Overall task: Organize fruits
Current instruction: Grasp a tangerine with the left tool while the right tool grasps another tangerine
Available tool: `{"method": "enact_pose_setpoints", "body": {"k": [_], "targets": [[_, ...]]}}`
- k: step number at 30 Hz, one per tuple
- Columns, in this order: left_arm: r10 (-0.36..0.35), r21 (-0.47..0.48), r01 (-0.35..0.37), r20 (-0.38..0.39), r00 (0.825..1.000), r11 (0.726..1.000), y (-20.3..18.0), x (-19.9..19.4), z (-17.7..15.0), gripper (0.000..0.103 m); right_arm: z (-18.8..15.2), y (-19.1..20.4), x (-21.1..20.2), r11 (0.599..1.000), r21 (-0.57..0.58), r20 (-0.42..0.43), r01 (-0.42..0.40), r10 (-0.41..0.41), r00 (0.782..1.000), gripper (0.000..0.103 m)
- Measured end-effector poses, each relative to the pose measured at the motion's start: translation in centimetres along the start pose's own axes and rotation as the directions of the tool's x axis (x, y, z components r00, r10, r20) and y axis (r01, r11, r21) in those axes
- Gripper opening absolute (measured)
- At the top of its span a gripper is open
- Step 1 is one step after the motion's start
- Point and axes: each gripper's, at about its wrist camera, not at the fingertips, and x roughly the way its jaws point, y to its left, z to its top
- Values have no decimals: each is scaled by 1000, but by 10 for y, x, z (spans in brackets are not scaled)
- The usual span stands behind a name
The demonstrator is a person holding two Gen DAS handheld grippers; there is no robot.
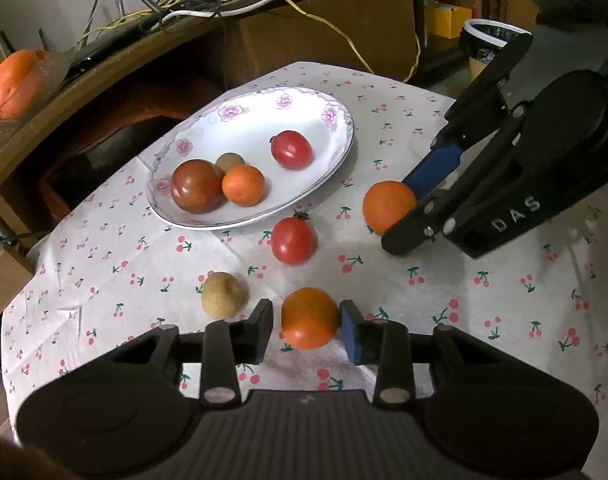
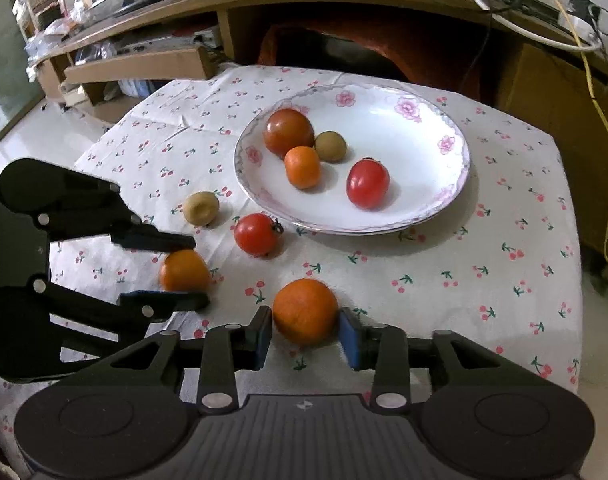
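A white flowered plate (image 1: pixel 324 148) (image 2: pixel 424 152) holds two tomatoes, a small orange (image 1: pixel 243 184) and a brown fruit. On the cloth lie a red tomato (image 1: pixel 293 240) (image 2: pixel 256 234) and a brown fruit (image 1: pixel 223 294) (image 2: pixel 201 208). My left gripper (image 1: pixel 307 326) (image 2: pixel 184 272) has its jaws around an orange (image 1: pixel 309 318) (image 2: pixel 184 271); a small gap shows at the left pad. My right gripper (image 2: pixel 305 334) (image 1: pixel 400 216) has its jaws around a second orange (image 2: pixel 304 310) (image 1: pixel 388 206), pads close to its sides.
A cherry-print cloth (image 1: pixel 464 304) (image 2: pixel 464 272) covers the small table. A wooden desk (image 1: pixel 104 64) with cables and an orange object (image 1: pixel 12 80) stands behind. A cardboard box (image 1: pixel 324 28) and a bin (image 1: pixel 488 44) are beyond the table.
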Motion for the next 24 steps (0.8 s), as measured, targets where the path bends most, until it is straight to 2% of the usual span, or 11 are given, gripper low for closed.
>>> {"method": "enact_pose_setpoints", "body": {"k": [4, 8, 18, 24], "targets": [[2, -12, -2, 4, 1000, 1000, 1, -1, -1, 43, 0, 1, 1, 1000, -3, 4, 0, 0, 1000, 41], [8, -21, -7, 8, 1000, 1000, 0, 0, 0, 42, 2, -3, 0, 1000, 18, 18, 6, -7, 1000, 48], [16, -18, -16, 9, 1000, 1000, -2, -1, -1, 40, 2, -7, 1, 999, 36, 47, 24, -25, 999, 48], [24, -42, -24, 1, 1000, 999, 1, -1, -1, 45, 4, -5, 4, 999, 36, 43, 13, -14, 999, 36]]}}
